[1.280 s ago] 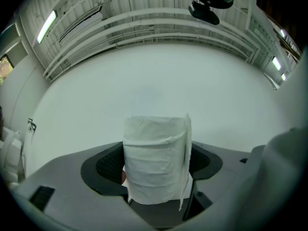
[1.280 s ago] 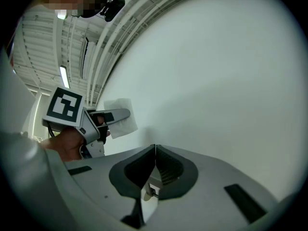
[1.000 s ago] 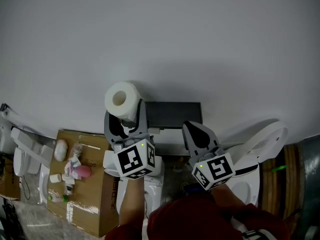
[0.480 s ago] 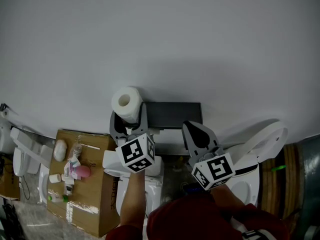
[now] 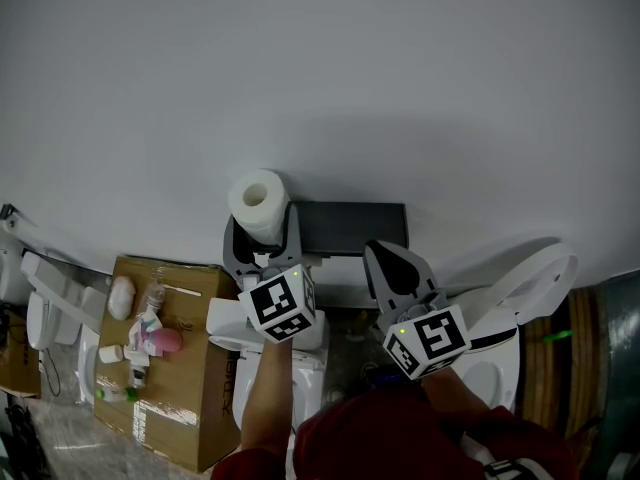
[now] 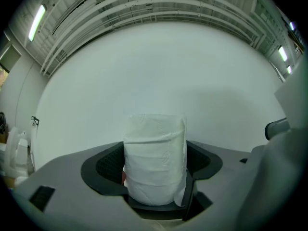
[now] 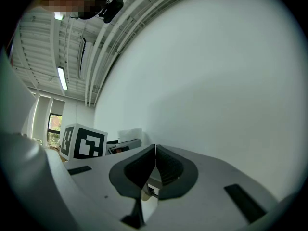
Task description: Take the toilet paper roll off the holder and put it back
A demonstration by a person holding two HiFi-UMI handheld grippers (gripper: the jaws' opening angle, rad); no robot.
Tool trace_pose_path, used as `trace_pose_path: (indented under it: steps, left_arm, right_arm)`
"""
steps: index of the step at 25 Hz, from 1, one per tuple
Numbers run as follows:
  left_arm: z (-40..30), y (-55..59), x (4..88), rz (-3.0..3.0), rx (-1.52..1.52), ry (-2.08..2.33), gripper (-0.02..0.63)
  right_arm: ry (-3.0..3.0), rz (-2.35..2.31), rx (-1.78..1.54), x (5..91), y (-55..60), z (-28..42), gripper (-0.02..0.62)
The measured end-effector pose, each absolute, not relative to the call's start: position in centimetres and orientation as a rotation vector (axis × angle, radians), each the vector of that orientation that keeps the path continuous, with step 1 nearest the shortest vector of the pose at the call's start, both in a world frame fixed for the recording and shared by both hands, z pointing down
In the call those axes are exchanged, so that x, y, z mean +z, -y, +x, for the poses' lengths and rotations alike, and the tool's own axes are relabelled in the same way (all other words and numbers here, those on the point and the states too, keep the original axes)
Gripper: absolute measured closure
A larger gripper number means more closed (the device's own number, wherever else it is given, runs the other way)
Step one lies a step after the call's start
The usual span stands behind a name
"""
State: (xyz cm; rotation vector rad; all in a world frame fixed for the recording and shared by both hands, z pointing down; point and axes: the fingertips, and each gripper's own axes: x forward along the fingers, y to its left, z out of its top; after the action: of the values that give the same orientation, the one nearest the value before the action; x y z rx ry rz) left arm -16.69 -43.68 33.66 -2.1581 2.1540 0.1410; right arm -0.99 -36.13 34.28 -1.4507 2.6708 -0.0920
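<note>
white toilet paper roll (image 5: 258, 200) on a pale grey wall (image 5: 320, 68)
right of the roll a black holder (image 5: 350, 230); below-left of it a brown cardboard box (image 5: 175, 378)

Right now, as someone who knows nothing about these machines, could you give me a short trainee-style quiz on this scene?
1. True or false: the right claw holds the toilet paper roll.
2. What shows at the lower left of the head view? A) cardboard box B) bucket C) chair
3. Fill in: the right claw's jaws are ____.
Key: 1 false, the left claw grips it. 2 A. 3 shut.
</note>
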Motion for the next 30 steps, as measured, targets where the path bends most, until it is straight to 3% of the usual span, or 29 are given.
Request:
trace_pose_path:
  steps: [20,30]
  left_arm:
    - [-16.1,40.7,28.7,-2.137,0.207,-2.049,0.195]
    - [-15.7,36.3,32.0,-2.135,0.097,-2.119,0.195]
  right_arm:
    - [-2.669,-1.44,-0.079,33.8,35.8,-1.1,0.577]
    - [-2.68,-1.429,-0.078,34.1,35.7,-1.5,0.577]
